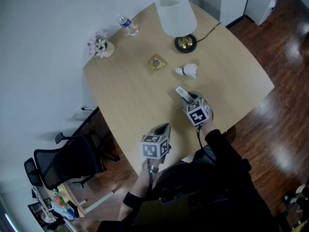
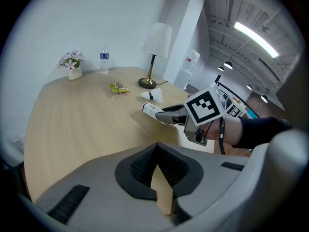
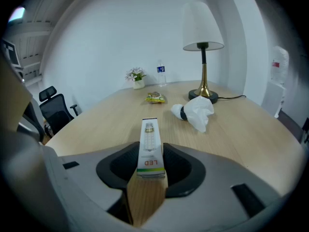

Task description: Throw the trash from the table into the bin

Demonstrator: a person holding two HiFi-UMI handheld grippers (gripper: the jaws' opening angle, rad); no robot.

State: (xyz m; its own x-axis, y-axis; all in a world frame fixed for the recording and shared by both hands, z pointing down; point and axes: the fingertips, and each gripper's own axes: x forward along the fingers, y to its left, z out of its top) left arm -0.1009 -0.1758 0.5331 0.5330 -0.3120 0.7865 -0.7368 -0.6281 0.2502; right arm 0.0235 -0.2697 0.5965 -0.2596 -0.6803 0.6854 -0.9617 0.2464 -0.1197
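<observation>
Trash lay unbinned: wrapper point(image 1: 157, 62) and tissue point(image 1: 187, 70) on the table point(image 1: 130, 105). Right gripper point(image 3: 150, 154) clamped the box point(image 3: 150, 144); left gripper point(image 2: 157, 170) was closed, empty.

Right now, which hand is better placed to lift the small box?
Right. The right gripper has the box between its jaws; the left gripper hangs empty near the edge of the table.
</observation>
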